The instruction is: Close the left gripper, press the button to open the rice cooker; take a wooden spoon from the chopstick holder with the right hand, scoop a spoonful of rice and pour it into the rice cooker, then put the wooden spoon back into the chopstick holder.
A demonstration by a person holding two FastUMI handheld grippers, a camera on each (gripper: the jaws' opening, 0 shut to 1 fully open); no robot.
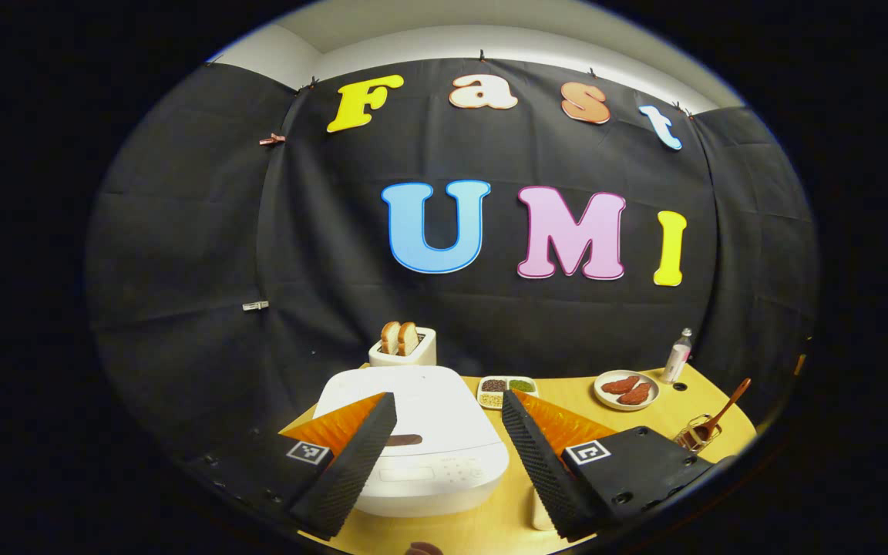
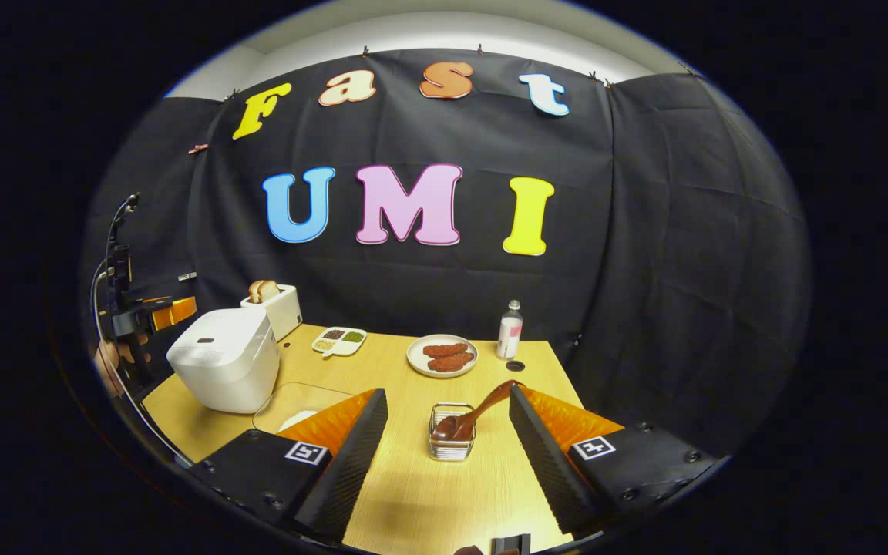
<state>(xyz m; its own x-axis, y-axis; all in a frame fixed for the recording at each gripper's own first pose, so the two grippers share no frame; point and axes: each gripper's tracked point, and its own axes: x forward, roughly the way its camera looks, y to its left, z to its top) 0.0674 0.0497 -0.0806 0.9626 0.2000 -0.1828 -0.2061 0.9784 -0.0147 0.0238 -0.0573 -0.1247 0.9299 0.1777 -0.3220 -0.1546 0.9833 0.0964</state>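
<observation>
Both tools stand wide apart, gripping nothing. Left tool (image 1: 448, 432) hovers just above the white rice cooker (image 1: 421, 432), whose lid is shut, at 6 o'clock in the left gripper view. Right tool (image 2: 448, 432) hangs over the wooden counter (image 2: 413, 493); between its fingers, at 6 o'clock in the right gripper view, sits the wire chopstick holder (image 2: 452, 443) with the wooden spoon (image 2: 475, 416) leaning toward 1 o'clock. A clear container (image 2: 294, 405) lies beside the cooker.

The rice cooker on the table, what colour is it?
White. The rice cooker shows best in the right gripper view.
</observation>
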